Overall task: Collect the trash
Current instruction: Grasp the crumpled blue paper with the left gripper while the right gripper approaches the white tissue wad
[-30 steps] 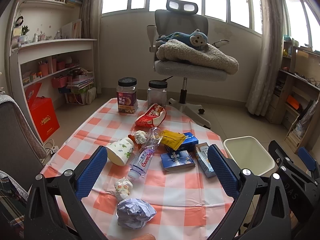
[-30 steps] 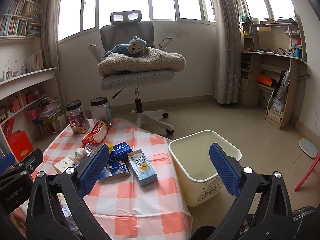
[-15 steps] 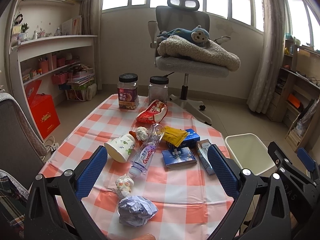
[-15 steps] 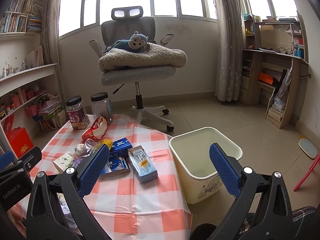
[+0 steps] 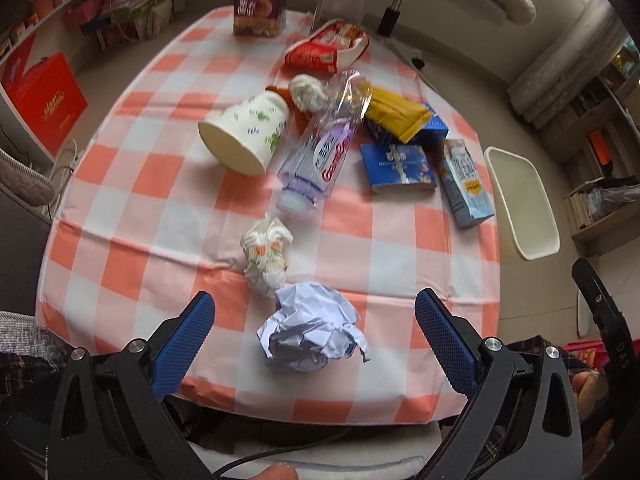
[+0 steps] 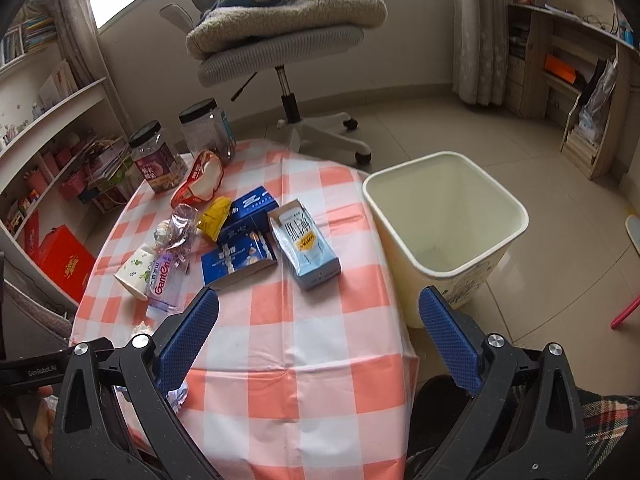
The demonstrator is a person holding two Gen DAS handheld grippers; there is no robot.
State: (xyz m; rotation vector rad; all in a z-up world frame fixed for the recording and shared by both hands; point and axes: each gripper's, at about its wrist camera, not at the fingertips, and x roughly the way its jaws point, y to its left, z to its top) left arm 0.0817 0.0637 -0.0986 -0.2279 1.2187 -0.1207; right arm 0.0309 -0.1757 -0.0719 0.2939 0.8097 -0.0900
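Observation:
Trash lies on a table with an orange-and-white checked cloth (image 5: pixel 132 184). A crumpled white paper ball (image 5: pixel 312 332) sits between the open jaws of my left gripper (image 5: pixel 314 340), near the front edge. Beyond it are a crumpled wrapper (image 5: pixel 266 256), a crushed plastic bottle (image 5: pixel 324 148), a paper cup (image 5: pixel 248 132) on its side, a blue carton (image 5: pixel 398 168), a light-blue milk carton (image 5: pixel 464 184) and a yellow packet (image 5: pixel 396 114). My right gripper (image 6: pixel 318 340) is open and empty over the table's front right part. A cream trash bin (image 6: pixel 444 232) stands on the floor right of the table.
Two jars (image 5: pixel 260 0) and a red snack bag (image 5: pixel 328 48) stand at the table's far end. An office chair with a blanket and plush toy (image 6: pixel 280 28) is behind. Shelves (image 6: pixel 52 128) line the left wall, and a desk unit (image 6: pixel 580 80) stands at the right.
Both grippers have tilted downward toward the table. My left gripper now looks down on the trash, with the paper ball between its jaws. Both stay open.

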